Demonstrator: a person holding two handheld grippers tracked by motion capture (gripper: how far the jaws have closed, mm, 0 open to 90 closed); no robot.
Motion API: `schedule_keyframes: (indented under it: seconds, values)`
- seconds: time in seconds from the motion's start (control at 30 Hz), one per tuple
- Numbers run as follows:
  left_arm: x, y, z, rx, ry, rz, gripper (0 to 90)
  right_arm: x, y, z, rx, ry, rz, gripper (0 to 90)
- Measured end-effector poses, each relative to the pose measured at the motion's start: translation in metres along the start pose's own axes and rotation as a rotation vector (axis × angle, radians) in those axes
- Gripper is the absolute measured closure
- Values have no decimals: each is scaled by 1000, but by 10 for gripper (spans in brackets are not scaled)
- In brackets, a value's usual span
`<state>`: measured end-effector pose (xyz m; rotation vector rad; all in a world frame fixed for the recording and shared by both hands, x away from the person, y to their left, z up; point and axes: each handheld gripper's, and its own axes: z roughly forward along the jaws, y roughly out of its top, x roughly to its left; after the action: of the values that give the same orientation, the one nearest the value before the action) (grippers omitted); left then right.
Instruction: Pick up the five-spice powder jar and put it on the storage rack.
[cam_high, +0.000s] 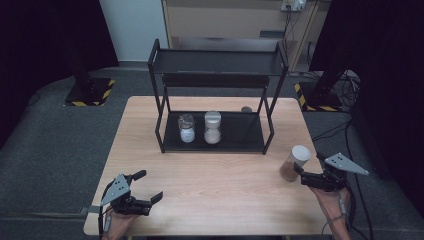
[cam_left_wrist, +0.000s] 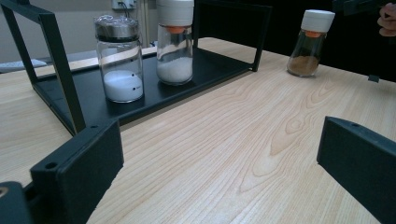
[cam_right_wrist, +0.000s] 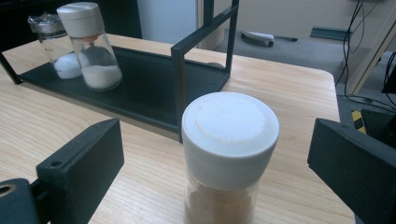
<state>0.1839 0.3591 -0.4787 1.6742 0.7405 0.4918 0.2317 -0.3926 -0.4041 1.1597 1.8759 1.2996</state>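
The left gripper (cam_high: 149, 186) hovers low over the near left part of the table (cam_high: 210, 175), its jaws spread wide with nothing between them. Farther back, a black rack (cam_high: 215, 137) holds a metal-capped jar (cam_high: 186, 128) beside a white-capped jar (cam_high: 212, 127), both with white powder. At the right, the brown spice jar (cam_high: 294, 163) stands upright on the table between the parted jaws of the right gripper (cam_high: 306, 168), which is not closed on it.
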Motion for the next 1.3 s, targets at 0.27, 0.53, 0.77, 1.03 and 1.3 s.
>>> schedule_keyframes:
  seconds: [0.27, 0.53, 0.77, 1.03, 1.3]
  values:
    - [0, 0, 0, 0, 1, 1, 0, -2, -1, 15, 17, -6, 6, 45]
    - [-1, 0, 0, 1, 2, 3, 0, -4, -2, 26, 34, -17, 10, 55]
    - [0, 0, 0, 1, 2, 2, 0, -7, -7, 34, 32, -10, 31, 120]
    - [0, 0, 0, 2, 2, 3, 0, -6, -9, 37, 32, -23, 9, 241]
    - [0, 0, 0, 2, 3, 2, 0, -4, -10, 38, 31, -22, -2, 338]
